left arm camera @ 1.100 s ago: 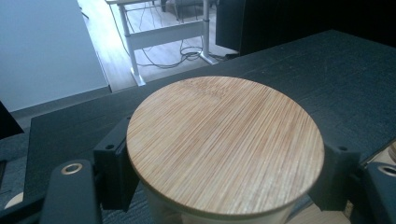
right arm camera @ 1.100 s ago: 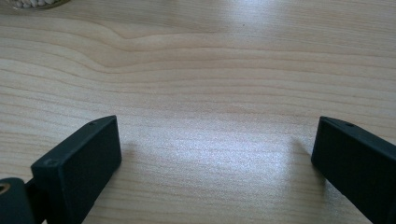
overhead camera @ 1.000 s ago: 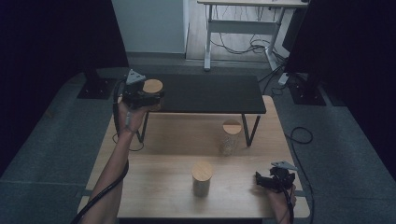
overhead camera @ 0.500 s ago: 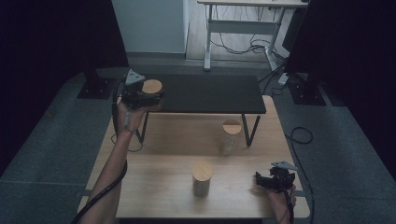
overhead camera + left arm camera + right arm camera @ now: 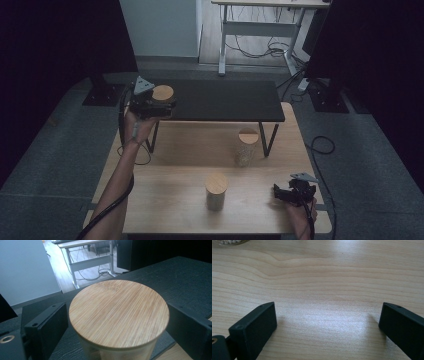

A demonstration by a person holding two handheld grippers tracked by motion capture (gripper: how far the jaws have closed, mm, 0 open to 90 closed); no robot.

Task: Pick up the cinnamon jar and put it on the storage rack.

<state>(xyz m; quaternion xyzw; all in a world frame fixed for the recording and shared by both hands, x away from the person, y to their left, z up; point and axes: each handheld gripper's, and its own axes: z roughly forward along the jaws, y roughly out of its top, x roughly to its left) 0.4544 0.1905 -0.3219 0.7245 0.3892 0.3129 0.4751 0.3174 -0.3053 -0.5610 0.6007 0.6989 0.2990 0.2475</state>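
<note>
High view, wooden table point(image 5: 170, 165), black shelf point(image 5: 225, 100), dark room, both tools apart.

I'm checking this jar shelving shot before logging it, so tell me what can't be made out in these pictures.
- What is in the jar on the black shelf: in the left gripper view its bamboo lid covers it and the bottom edge cuts its body.
- Whether the left gripper touches it: the lid overhangs the jaws, which have just been opening.
- Contents of the far table jar: too small and dim from the high view.
- The right gripper: open over bare wood.
</note>
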